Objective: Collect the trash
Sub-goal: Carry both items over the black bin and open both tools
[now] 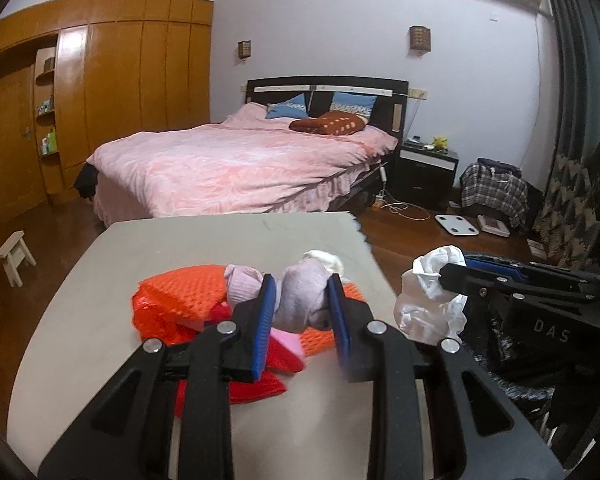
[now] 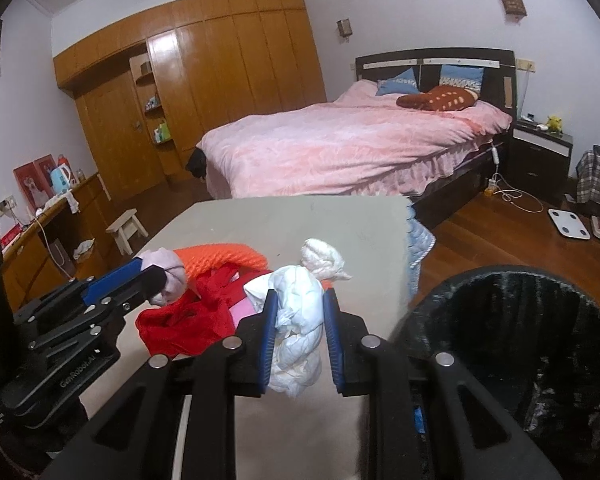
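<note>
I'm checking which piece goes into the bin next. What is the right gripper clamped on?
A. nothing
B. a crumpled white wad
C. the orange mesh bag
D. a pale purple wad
B: in the right wrist view the right gripper has its blue pads pressed on the crumpled white wad, beside the black bin.

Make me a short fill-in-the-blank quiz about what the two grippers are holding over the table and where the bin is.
1. The left gripper is shut on a wad of ____ coloured cloth.
2. The right gripper is shut on a crumpled ____ tissue.
3. The orange mesh lies on the ____.
4. In the right wrist view, the black trash bin stands to the ____ of the table.

Missing words: lilac; white; table; right
</note>
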`<state>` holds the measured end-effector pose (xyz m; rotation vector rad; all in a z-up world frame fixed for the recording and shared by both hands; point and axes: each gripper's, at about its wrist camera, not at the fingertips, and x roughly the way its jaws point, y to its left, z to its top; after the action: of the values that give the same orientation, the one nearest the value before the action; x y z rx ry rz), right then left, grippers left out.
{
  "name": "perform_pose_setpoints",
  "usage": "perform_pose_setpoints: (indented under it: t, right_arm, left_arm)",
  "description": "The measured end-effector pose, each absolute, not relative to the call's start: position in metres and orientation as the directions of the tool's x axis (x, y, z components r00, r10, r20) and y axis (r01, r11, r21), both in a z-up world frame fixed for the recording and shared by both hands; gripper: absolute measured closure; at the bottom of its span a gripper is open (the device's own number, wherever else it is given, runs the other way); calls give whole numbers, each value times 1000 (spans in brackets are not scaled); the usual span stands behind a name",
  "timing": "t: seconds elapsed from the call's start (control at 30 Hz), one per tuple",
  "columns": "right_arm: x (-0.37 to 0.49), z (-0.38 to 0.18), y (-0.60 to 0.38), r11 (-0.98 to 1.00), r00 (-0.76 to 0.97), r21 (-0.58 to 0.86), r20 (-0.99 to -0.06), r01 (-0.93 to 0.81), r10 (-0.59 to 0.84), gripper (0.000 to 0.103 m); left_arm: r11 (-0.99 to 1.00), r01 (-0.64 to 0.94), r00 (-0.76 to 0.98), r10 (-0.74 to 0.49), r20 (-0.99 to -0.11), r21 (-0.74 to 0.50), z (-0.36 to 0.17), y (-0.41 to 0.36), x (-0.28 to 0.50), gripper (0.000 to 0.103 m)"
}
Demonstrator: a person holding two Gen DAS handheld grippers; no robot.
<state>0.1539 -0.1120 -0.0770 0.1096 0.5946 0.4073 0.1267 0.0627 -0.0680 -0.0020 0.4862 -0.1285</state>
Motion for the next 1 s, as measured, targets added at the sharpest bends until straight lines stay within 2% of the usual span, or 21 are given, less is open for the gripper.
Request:
perform_pose_setpoints:
  t: [0.57, 1.0]
  right_arm:
    - [133, -53, -213, 964, 840, 208, -482, -166, 248, 80]
    - [122, -63, -288, 981, 854, 193, -509, -7, 106, 80]
  left_arm:
    - [942, 329, 840, -325, -434, -69, -52, -29, 134, 77]
    - [871, 487, 767, -464, -443, -69, -65, -113, 141, 77]
